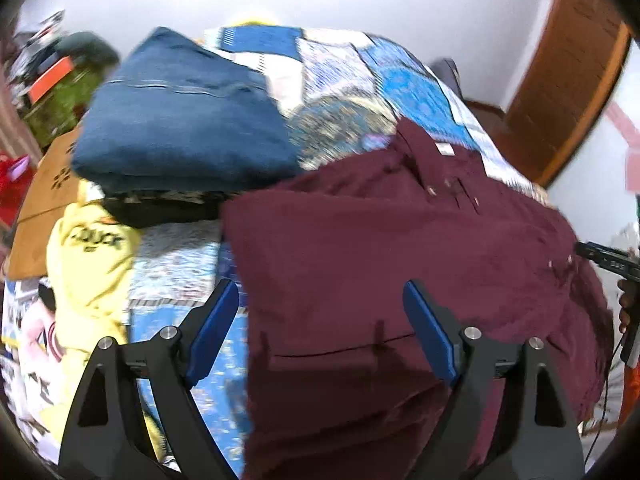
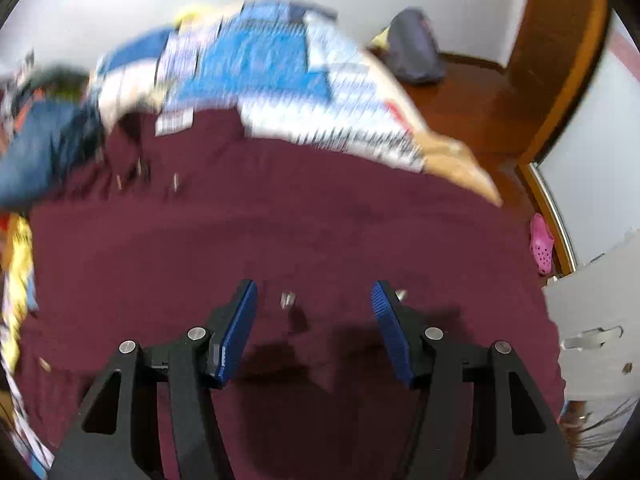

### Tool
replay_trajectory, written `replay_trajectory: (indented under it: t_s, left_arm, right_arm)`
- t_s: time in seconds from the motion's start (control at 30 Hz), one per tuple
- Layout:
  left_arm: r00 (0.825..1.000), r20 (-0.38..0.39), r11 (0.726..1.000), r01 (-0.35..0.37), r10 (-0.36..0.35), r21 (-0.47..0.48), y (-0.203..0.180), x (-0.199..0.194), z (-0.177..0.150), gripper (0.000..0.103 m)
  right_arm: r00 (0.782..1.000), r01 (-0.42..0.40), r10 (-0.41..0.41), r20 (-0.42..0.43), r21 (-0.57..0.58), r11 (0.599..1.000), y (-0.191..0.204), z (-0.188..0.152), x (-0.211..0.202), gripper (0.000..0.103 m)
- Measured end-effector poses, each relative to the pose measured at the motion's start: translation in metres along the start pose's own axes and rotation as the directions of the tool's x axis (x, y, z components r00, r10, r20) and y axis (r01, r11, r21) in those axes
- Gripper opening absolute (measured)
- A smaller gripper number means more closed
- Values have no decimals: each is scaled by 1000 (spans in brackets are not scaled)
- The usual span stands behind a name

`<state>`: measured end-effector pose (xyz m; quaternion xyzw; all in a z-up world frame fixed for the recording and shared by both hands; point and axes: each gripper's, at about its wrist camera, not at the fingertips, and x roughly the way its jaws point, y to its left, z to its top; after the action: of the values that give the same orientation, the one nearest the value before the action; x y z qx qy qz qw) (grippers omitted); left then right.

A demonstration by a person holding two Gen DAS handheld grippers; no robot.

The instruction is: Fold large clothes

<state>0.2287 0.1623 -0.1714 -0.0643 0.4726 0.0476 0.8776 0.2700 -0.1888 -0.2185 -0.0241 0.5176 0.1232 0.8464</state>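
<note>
A large maroon button shirt (image 1: 380,248) lies spread on the patterned blue bedspread (image 1: 360,80), its collar toward the far side. My left gripper (image 1: 320,308) hangs above the shirt's near left edge, open, with nothing between its blue pads. In the right wrist view the same maroon shirt (image 2: 280,220) fills the middle. My right gripper (image 2: 314,304) is open just above the cloth, and nothing is pinched between its pads. The other gripper's black body (image 1: 608,260) shows at the right edge of the left wrist view.
A folded blue garment (image 1: 180,120) sits on a dark one at the left of the bed. A yellow printed shirt (image 1: 88,264) lies near the left edge. A wooden door (image 1: 568,76), a grey bag (image 2: 416,48) and a pink clog (image 2: 541,244) lie beyond the bed.
</note>
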Motion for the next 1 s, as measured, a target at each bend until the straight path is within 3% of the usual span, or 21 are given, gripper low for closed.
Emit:
replay_trajectory:
  t_s: [0.07,0.2,0.33,0.47,0.67,0.87,1.0]
  left_arm:
    - [999,-42,999,13,-11,40,-19,16,-7,84]
    - [992,-125,994,9,5,107,-42,45,-26,84]
    - [994,-110,993,-11,24,117,-47,44,-33,84]
    - [994,-105,994,-2,14,111,-47,36,-29,84]
    - [1000,-18,985,-10,14,173,-73,8,-12,84]
    - [997,59,975,35,-49,222,-117,-7,11,84]
    - [994,79,965,59,-81,256,-147,-6,23,84]
  right_arm:
    - [999,10,-11,-34,-29,1000,3,-12,11,55]
    - [998,67,-69,-7,-128,990,9,-36,6,56]
    - [995,95,-97,-1,-162,982,4,-50,-5,62]
    - [998,61,-61,-1,-69,996,-22,-54,-19,63]
    - [996,79,-83,38,89,993,-70,-56,-45,63]
    - [989,93,-120,89,262,961,-122,-64,-70,63]
    - [987,87,-132,87,400,912,-159,-83,-78,63]
